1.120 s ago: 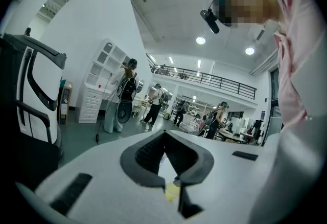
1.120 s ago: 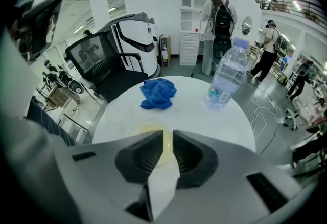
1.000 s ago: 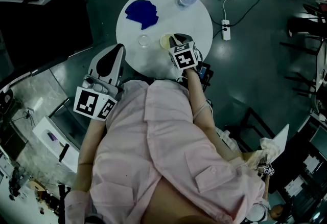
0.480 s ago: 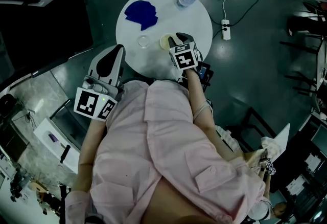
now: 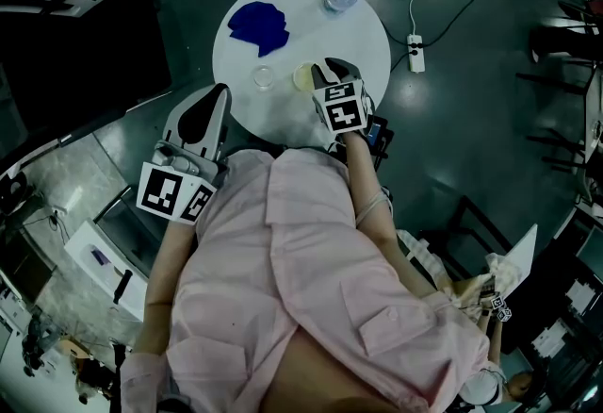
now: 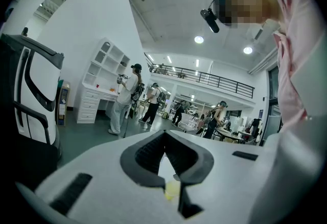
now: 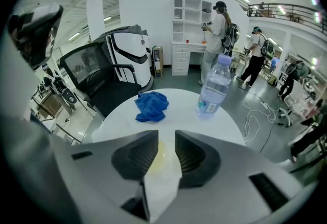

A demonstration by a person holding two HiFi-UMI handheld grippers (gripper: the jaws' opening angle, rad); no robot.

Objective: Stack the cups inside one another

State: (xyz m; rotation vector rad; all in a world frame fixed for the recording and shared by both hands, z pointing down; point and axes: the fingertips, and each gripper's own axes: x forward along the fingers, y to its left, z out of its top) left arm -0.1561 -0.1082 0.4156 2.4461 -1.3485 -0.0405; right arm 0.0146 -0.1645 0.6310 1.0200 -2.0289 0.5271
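Plainly, the round table [image 5: 369,36] carries both cups toward the person's side. Off it, to the left, the left gripper [image 5: 220,92] hangs with its jaws together, empty. The right gripper [image 5: 326,72] points down at the yellow cup [image 7: 156,153]. Its jaws have just been opening and stand partly apart, the cup between them, pads not pressing. The clear cup [image 5: 265,76] stands just beside it, not touching. Both look thin, light, probably slick, and easy to crush or tip. I'd pinch one wall at the rim, gently.
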